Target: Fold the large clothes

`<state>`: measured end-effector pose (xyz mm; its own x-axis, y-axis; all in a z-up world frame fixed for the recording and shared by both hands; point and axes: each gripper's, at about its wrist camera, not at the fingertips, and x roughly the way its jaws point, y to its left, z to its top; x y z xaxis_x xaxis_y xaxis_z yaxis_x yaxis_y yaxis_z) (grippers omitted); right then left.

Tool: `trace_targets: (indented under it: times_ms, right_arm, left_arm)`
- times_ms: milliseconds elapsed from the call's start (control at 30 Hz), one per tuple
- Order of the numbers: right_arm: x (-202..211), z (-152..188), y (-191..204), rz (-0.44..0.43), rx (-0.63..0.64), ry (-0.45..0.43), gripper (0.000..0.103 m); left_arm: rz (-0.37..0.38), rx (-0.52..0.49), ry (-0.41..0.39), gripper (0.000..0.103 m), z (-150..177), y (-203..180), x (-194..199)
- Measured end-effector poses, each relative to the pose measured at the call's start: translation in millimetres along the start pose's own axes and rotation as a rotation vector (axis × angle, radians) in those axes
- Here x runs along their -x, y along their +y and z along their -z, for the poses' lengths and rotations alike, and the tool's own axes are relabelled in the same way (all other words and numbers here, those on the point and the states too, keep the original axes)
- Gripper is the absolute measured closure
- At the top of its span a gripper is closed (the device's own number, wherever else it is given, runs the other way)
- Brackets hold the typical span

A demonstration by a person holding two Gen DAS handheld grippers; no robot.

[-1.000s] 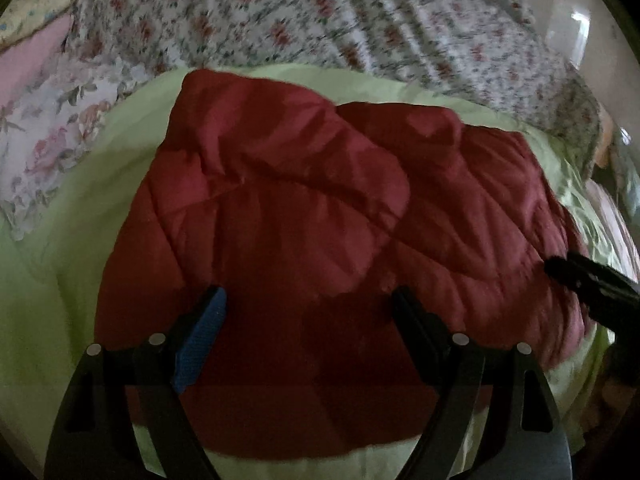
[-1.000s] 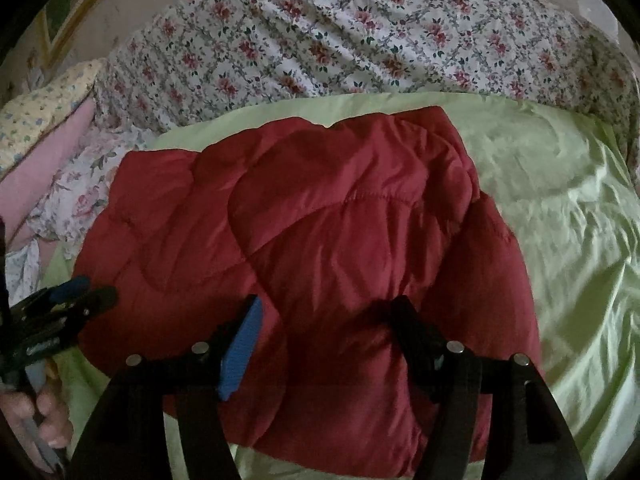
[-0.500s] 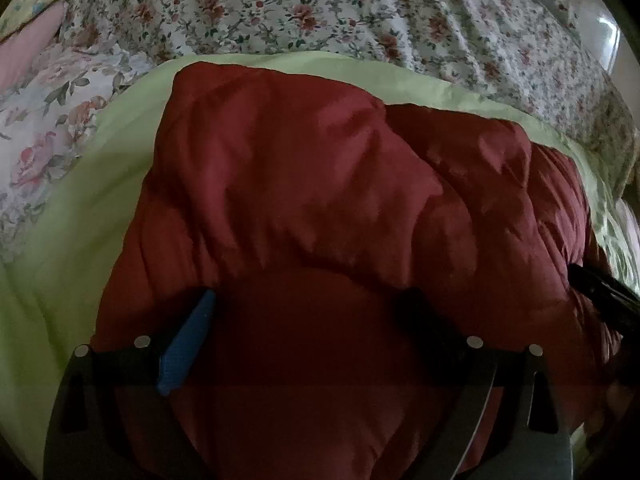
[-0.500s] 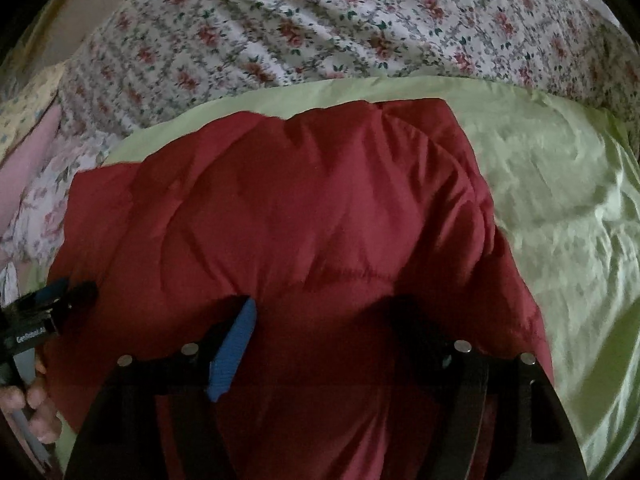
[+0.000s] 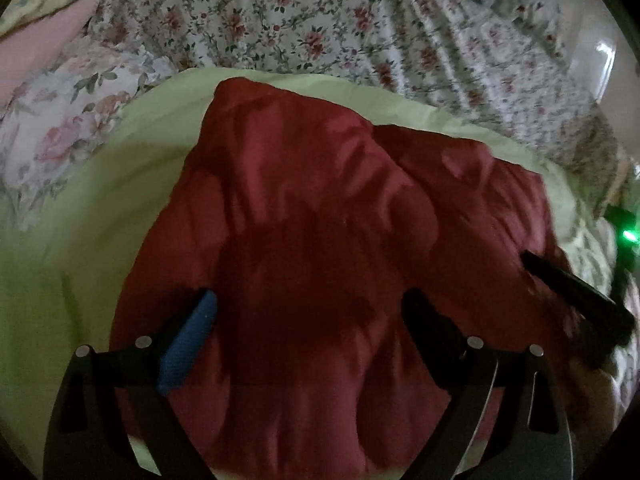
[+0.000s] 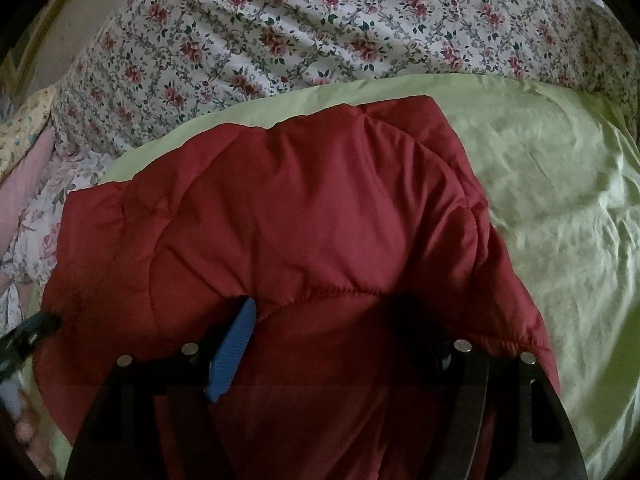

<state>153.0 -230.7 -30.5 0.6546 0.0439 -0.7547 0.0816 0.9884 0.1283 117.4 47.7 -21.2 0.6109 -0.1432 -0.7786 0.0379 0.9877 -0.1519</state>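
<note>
Here the red quilted jacket (image 6: 304, 216) lies bunched on the pale green sheet (image 6: 560, 184) of the bed, already doubled over itself into a thick, puffy heap whose stitched seam runs across just in front of the right tongs (image 6: 332, 320). Both tools hover low over the near edge of the garment. The left tongs (image 5: 312, 312) are spread wide, the blue-padded finger on one side and the black one on the other, with red fabric filling the gap but nothing pinched that can be seen. The right tongs are likewise splayed apart above the padding, not clamped on it. Placing the pair side by side along the same edge suggests the aim is to press or gather the bulky layers evenly, since a padded coat tends to spring back if only one corner is taken. In the left view the right tool shows as a dark bar at the far right over the jacket's side. Beyond the sheet a flowered quilt (image 6: 320, 40) rises behind, and flowered pillows (image 5: 72, 128) lie to the left.
</note>
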Motion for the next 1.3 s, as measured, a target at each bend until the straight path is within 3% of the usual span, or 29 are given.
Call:
trace_targets:
  times_ms: [167,267,400,567,633,733,1000,1300]
  right_arm:
    - [2.0,-0.5,0.0,-0.004,-0.003,-0.002,0.030]
    - [8.3,-0.4,1.2,0.000,-0.009,-0.011,0.030]
    - [45.8,11.1,10.6,-0.004,-0.016,-0.057,0.028]
    - [96.1,49.3,36.8,-0.026,0.075,-0.090,0.028]
    - [95.0,64.9,44.5,-0.025,0.113,-0.056,0.028]
    - [77.1,83.1,45.8,0.044,0.158,-0.026,0.028]
    - [68.6,81.7,33.7,0.045,0.119,-0.052,0.027]
    - [80.5,84.7,37.3,0.049,0.101,-0.074,0.027]
  left_arm:
    - [0.020,-0.018,0.036,0.008,23.8,-6.1,10.0]
    - [-0.046,-0.075,0.052,0.008,30.1,-17.6,-0.4]
    - [-0.069,-0.084,0.054,0.006,33.0,-17.5,-8.3]
    - [-0.087,-0.084,0.040,0.003,34.8,-17.4,-11.3]
    - [-0.098,-0.090,0.035,0.003,35.9,-19.2,-11.1]
    - [-0.105,-0.095,0.027,0.003,38.9,-20.6,-6.0]
    - [-0.139,-0.116,-0.003,0.004,50.2,-30.4,15.7]
    - [-0.160,-0.137,0.009,0.001,55.2,-33.0,2.0]
